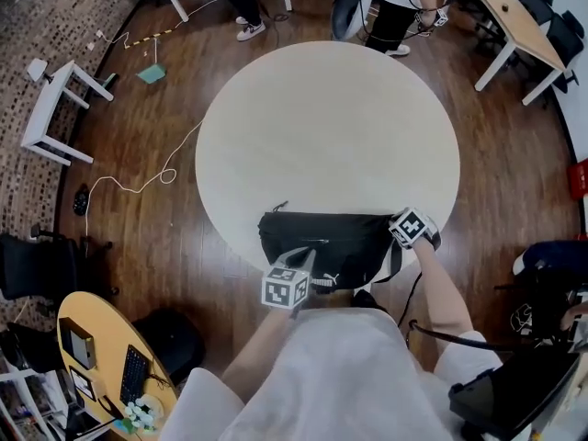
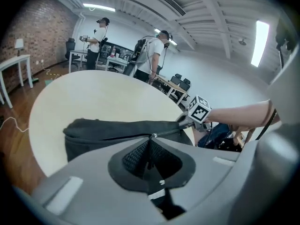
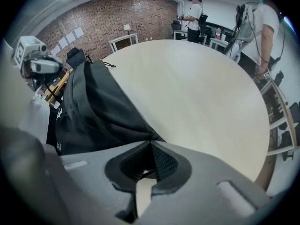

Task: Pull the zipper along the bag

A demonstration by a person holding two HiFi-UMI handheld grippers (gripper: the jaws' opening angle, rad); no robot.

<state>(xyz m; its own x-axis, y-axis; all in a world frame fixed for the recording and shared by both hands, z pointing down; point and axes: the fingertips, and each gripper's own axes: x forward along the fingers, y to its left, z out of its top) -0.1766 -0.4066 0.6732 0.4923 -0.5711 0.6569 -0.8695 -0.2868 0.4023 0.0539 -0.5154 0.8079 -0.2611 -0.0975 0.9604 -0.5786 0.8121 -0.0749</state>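
Observation:
A black bag (image 1: 331,242) lies at the near edge of the round pale table (image 1: 326,127). In the left gripper view its zipper (image 2: 117,136) runs along the top of the bag (image 2: 93,144). My left gripper (image 2: 150,139) is shut on the zipper pull near the middle of the bag; the head view shows this gripper (image 1: 306,254) at the bag's near side. My right gripper (image 1: 397,219) sits at the bag's right end. In its own view the right gripper (image 3: 151,142) is shut on the bag's black fabric (image 3: 98,107) there.
Two people (image 2: 150,55) stand past the far side of the table. A wooden desk (image 1: 510,16) and chairs are at the back right, a white side table (image 1: 55,108) at the left. A white cable (image 1: 147,177) lies on the wood floor.

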